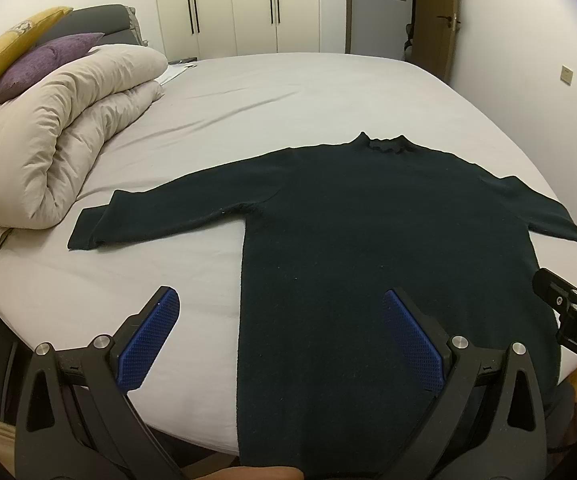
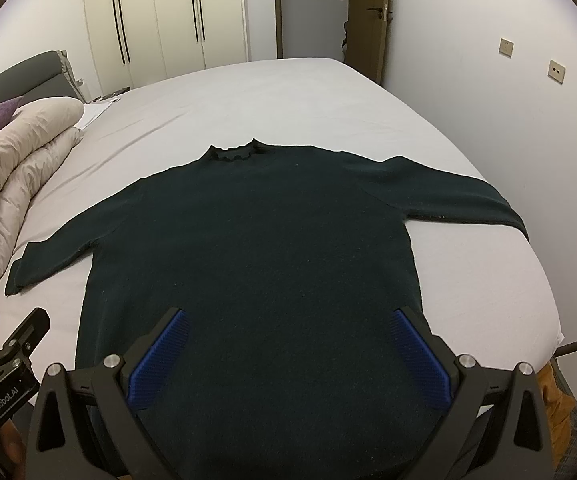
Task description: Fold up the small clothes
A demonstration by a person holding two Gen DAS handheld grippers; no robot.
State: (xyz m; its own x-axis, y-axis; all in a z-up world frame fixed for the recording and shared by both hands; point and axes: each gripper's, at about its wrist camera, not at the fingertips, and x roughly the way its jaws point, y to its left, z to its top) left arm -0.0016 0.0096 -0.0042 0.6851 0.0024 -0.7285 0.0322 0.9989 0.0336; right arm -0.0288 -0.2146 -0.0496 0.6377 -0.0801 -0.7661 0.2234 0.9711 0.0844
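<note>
A dark green long-sleeved sweater (image 1: pixel 368 232) lies flat on the bed, collar away from me, both sleeves spread out; it also shows in the right wrist view (image 2: pixel 256 248). My left gripper (image 1: pixel 280 308) is open and empty above the sweater's lower left edge near the hem. My right gripper (image 2: pixel 288 328) is open and empty above the lower right part of the sweater body. The right gripper's tip shows at the right edge of the left wrist view (image 1: pixel 568 304). The left gripper shows at the lower left of the right wrist view (image 2: pixel 8 348).
The bed has a light grey sheet (image 1: pixel 288 92). A rolled beige duvet (image 1: pixel 48 140) with purple and yellow pillows (image 1: pixel 44 56) lies at the left. Wardrobes (image 1: pixel 232 4) and a door (image 1: pixel 440 16) stand beyond the bed; a wall runs along its right side.
</note>
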